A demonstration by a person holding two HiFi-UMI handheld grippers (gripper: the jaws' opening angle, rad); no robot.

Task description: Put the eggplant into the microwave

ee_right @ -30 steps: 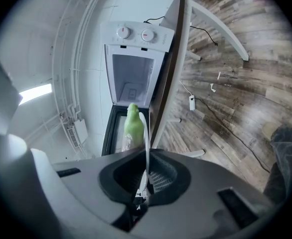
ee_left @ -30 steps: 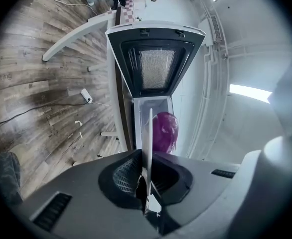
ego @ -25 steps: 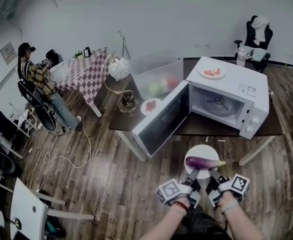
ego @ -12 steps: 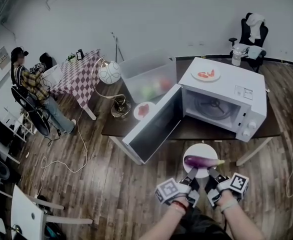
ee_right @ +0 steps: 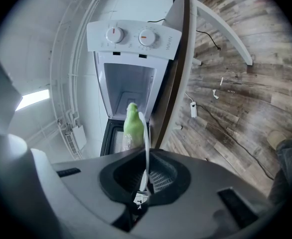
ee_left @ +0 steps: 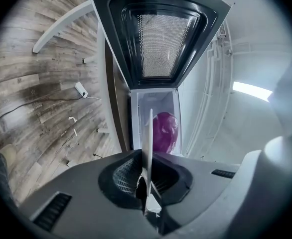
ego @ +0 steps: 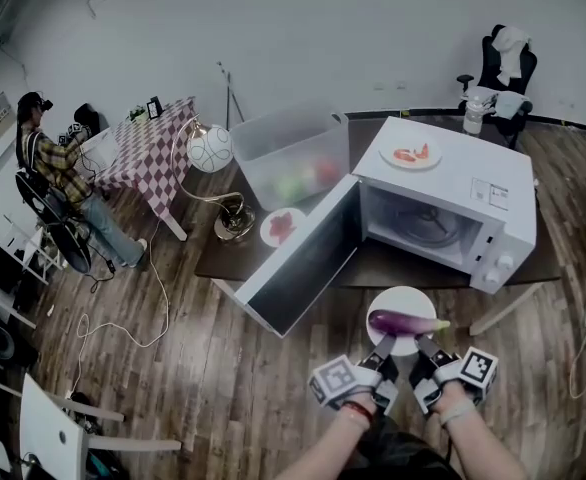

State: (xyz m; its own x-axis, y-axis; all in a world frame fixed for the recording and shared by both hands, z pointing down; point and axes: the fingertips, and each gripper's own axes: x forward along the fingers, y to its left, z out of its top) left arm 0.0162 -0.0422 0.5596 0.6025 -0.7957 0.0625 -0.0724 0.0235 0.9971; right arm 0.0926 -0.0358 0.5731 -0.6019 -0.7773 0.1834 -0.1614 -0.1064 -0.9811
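Purple eggplant on round white plate, clamped by left hand-held gripper and right hand-held gripper, as I edge nearer the open white microwave; loading next.

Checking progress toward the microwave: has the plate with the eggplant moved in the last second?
Yes. The plate carrying the eggplant has moved nearer the table under the open microwave; the gap to the table's front edge has nearly closed.

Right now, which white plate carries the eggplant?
The plate held by the left gripper and right gripper; the plate atop the microwave and the plate by the lamp hold red food.
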